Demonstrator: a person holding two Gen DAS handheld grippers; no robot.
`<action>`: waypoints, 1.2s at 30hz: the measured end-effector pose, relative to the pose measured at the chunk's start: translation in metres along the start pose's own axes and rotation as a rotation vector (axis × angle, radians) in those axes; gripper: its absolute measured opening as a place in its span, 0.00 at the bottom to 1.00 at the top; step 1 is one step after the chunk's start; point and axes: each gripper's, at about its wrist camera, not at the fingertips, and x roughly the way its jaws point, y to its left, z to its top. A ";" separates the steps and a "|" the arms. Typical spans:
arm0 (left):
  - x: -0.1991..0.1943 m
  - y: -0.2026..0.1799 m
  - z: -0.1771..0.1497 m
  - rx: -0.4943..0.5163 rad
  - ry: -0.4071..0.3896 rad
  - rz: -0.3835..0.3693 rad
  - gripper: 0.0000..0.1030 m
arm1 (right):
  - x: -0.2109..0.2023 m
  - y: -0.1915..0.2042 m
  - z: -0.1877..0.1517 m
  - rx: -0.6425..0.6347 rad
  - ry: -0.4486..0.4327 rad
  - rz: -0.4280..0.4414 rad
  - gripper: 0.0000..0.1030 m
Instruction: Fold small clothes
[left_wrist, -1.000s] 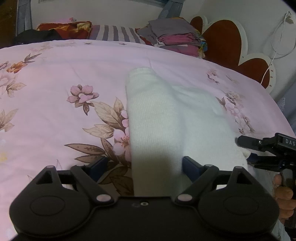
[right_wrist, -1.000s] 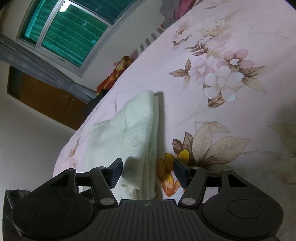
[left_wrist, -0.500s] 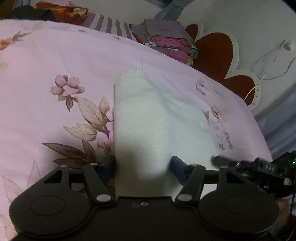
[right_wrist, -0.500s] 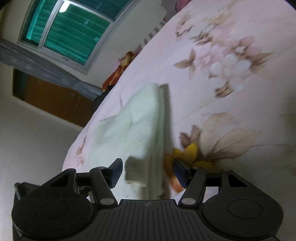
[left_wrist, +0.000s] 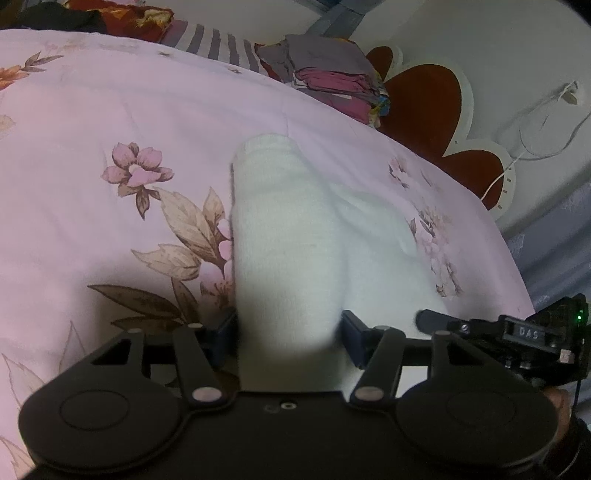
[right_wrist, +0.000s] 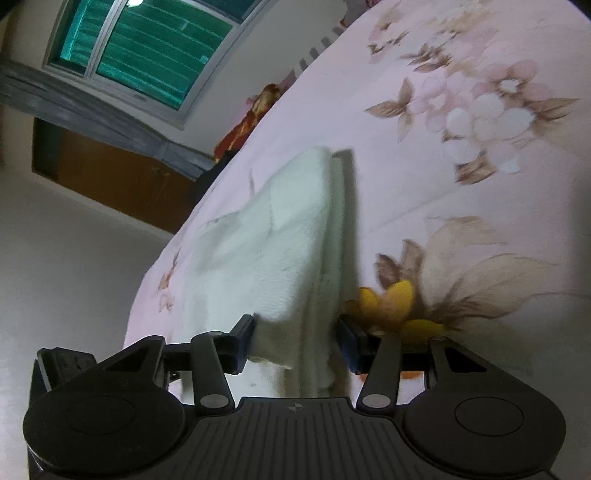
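A small white knit garment (left_wrist: 291, 240) lies partly folded on the pink floral bedspread (left_wrist: 110, 129). My left gripper (left_wrist: 288, 332) has its jaws on either side of the garment's near folded edge, touching the cloth. My right gripper (right_wrist: 295, 343) stands likewise around the garment's (right_wrist: 280, 243) near end, with the cloth bunched between its fingers. The right gripper also shows at the lower right of the left wrist view (left_wrist: 509, 332).
A stack of folded clothes (left_wrist: 332, 77) and a striped pillow (left_wrist: 214, 44) lie at the far side of the bed. A red heart-shaped headboard (left_wrist: 436, 107) stands behind. A window (right_wrist: 147, 48) and wooden door (right_wrist: 110, 177) show in the right wrist view.
Both grippers have narrowed onto the garment's near edge. The right gripper has moved closer to the left one, and the cloth is bunched more tightly.
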 end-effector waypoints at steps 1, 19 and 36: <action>0.000 0.000 0.001 -0.003 0.004 0.000 0.56 | 0.004 0.004 0.000 -0.018 0.006 -0.002 0.48; -0.026 -0.040 0.004 0.153 -0.033 0.054 0.35 | 0.005 0.055 -0.016 -0.212 -0.072 -0.155 0.29; -0.119 0.037 0.001 0.152 -0.083 -0.044 0.35 | 0.023 0.154 -0.066 -0.324 -0.132 -0.221 0.29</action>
